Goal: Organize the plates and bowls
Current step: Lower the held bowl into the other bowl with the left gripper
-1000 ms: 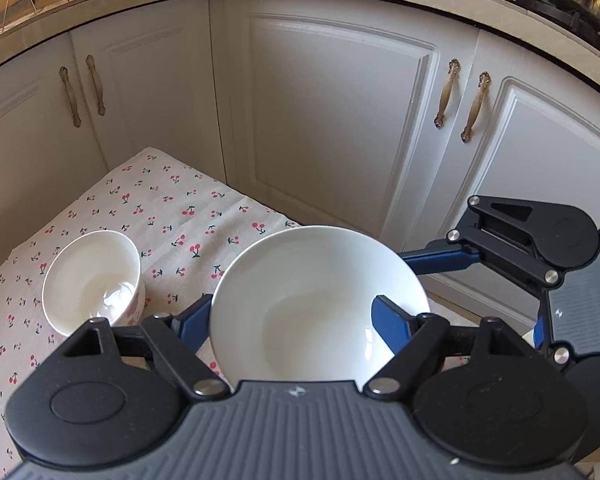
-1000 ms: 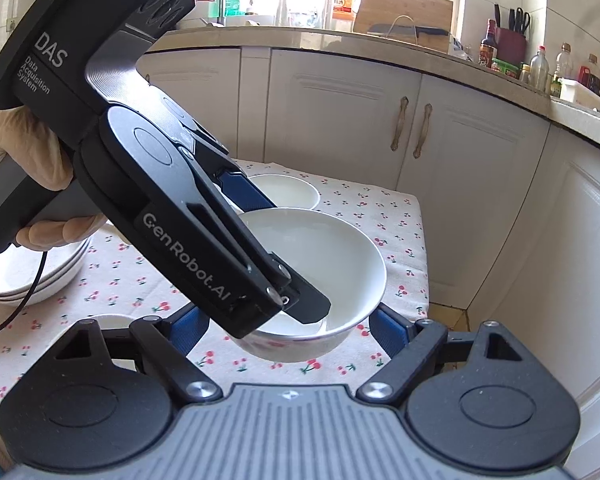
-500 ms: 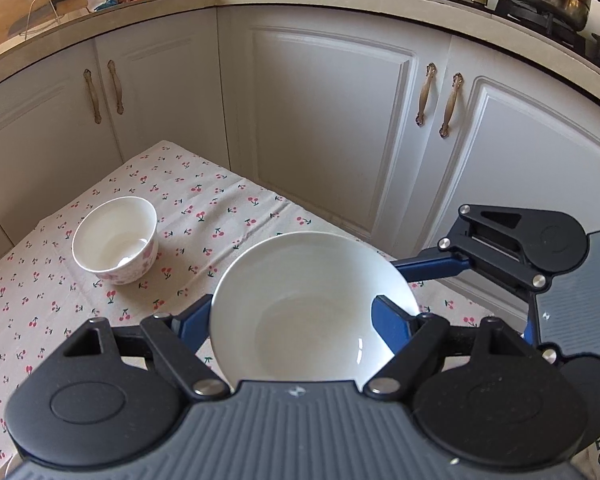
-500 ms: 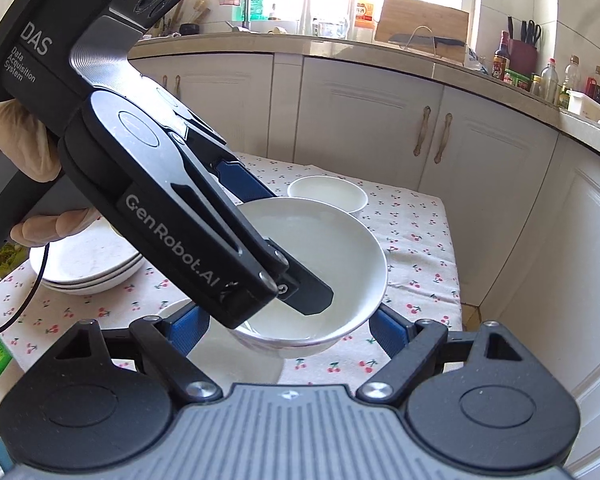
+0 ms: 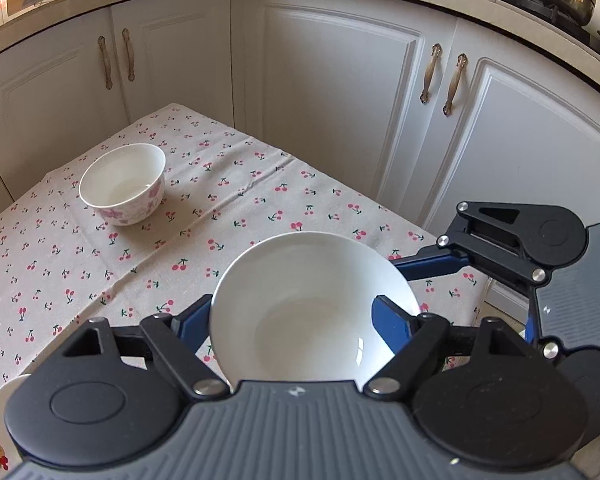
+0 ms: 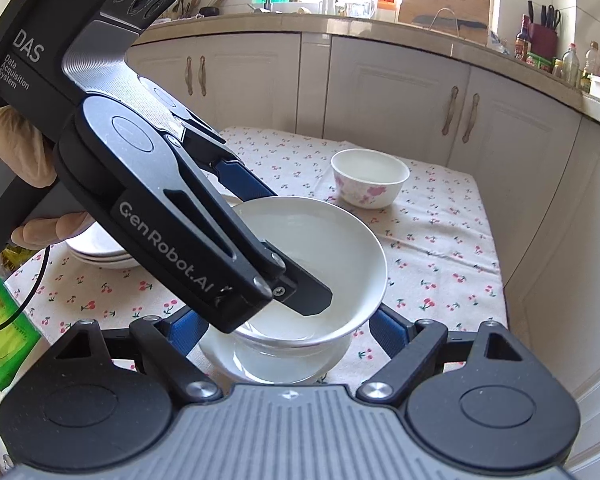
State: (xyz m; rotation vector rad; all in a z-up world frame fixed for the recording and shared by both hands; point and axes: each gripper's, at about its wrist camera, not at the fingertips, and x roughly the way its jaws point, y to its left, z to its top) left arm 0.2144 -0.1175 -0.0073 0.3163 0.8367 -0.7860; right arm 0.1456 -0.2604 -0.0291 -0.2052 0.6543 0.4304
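The left gripper (image 5: 290, 316) is clamping the wide white glazed ceramic bowl (image 5: 312, 280) at a narrow setting. One blue-padded finger is lying against the bowl's outer wall on the far side, and the other is reaching over the rim, with its black tip sitting inside the bowl. A hand in a pale glove (image 6: 0, 144) is gripping the handle of this unit.

The bowl is hanging clear of the beige cherry-print tablecloth (image 5: 60, 264), directly between the left claw's fingers. Seen from the right wrist camera, it is also sitting between the fingers of the right gripper (image 6: 288, 332). Those jaws are standing at a middling width, flanking the bowl's lower wall. Whether their pads are pressing on it cannot be determined.

Just below the held bowl and between the right claw's fingers, a second white round dish (image 6: 260, 368) is resting on the cloth.

Ahead of the left claw and off to its left, a small white bowl with a pink flower pattern (image 5: 122, 184) is standing upright, well apart from the held bowl. To the left of the right claw, behind the left unit, a stack of shallow white plates (image 6: 100, 248) is lying on the cloth
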